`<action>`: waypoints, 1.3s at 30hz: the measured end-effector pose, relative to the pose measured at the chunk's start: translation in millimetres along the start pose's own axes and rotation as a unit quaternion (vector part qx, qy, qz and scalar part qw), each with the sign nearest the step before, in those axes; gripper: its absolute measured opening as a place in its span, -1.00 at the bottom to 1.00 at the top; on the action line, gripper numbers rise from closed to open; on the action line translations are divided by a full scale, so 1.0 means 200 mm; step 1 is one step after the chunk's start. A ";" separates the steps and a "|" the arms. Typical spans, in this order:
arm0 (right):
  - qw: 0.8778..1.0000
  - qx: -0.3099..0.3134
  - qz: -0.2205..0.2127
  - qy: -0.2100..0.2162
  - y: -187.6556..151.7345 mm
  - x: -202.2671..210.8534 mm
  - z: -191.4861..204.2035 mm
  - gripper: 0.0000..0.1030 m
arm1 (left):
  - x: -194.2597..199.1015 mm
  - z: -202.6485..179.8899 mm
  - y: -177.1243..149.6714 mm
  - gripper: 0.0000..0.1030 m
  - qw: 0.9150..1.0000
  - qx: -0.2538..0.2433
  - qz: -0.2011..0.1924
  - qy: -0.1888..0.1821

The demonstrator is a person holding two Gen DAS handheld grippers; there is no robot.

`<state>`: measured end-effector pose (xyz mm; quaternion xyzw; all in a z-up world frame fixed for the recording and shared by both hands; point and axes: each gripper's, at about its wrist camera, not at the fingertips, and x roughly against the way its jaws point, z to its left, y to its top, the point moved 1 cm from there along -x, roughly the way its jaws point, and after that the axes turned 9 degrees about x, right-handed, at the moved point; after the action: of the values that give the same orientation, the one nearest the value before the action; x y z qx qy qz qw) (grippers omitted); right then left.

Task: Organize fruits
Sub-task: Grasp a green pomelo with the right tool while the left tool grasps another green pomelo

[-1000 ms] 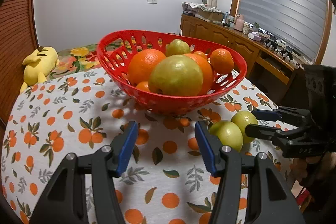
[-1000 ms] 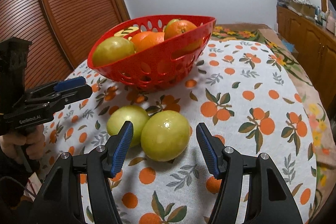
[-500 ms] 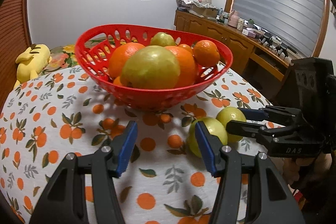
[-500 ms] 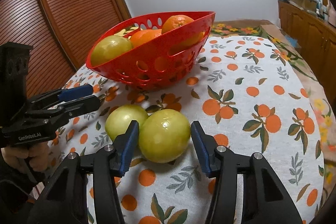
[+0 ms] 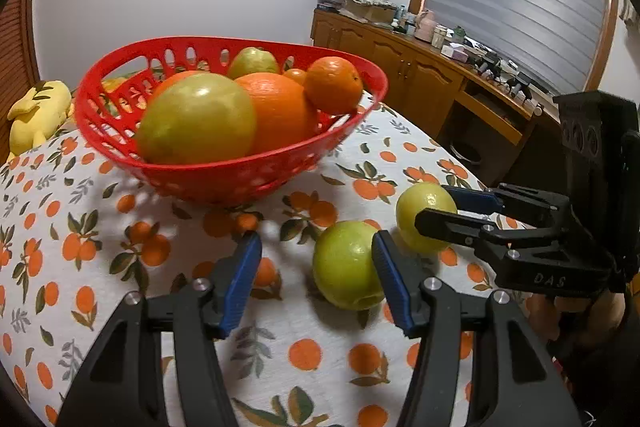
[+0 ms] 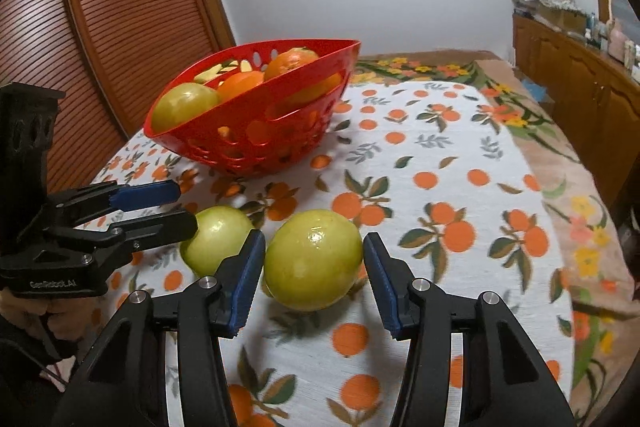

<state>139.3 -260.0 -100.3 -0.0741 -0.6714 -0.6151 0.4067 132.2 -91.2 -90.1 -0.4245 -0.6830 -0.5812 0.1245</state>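
Note:
Two green fruits lie on the orange-print tablecloth in front of a red basket (image 5: 224, 183) filled with oranges and green fruits. My right gripper (image 6: 313, 241) is shut on the right green fruit (image 6: 312, 259), one blue pad against each side; the fruit rests on the cloth. The left wrist view shows this fruit (image 5: 426, 215) between the right gripper's (image 5: 434, 205) fingers. My left gripper (image 5: 316, 247) is open. The other green fruit (image 5: 344, 265) sits just ahead of its right finger, with a wide gap to the left finger. Seen from the right wrist, the left gripper (image 6: 186, 207) points at that fruit (image 6: 216, 239).
The red basket (image 6: 256, 131) stands at the back of the table. A yellow plush toy (image 5: 32, 115) lies beyond the table's far left edge. A wooden sideboard (image 5: 420, 75) runs along the right wall, and a louvred wooden door (image 6: 100, 27) stands on the left.
My right gripper's jaws have closed in on the right green fruit. My left gripper has moved to the right, bringing the other green fruit up to its right finger.

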 end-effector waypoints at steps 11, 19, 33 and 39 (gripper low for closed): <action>1.000 0.000 0.006 -0.023 -0.06 0.03 -0.08 0.01 | -0.08 -0.14 -0.03 0.15 0.999 -0.031 0.012 -0.020; 1.000 -0.003 0.003 -0.021 -0.07 0.05 -0.10 0.01 | -0.14 -0.19 -0.05 0.14 0.998 -0.035 0.040 -0.041; 1.000 0.000 0.021 0.004 -0.06 -0.01 -0.09 0.03 | -0.08 -0.16 -0.06 -0.05 0.998 -0.034 0.039 -0.034; 1.000 0.009 0.019 0.000 -0.05 -0.01 -0.07 0.02 | 0.05 -0.13 -0.02 -0.05 0.999 -0.033 0.018 -0.039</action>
<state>139.5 -273.8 -110.7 -0.0833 -0.6749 -0.6014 0.4193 114.5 -109.6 -79.5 -0.4634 -0.6599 -0.5839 0.0942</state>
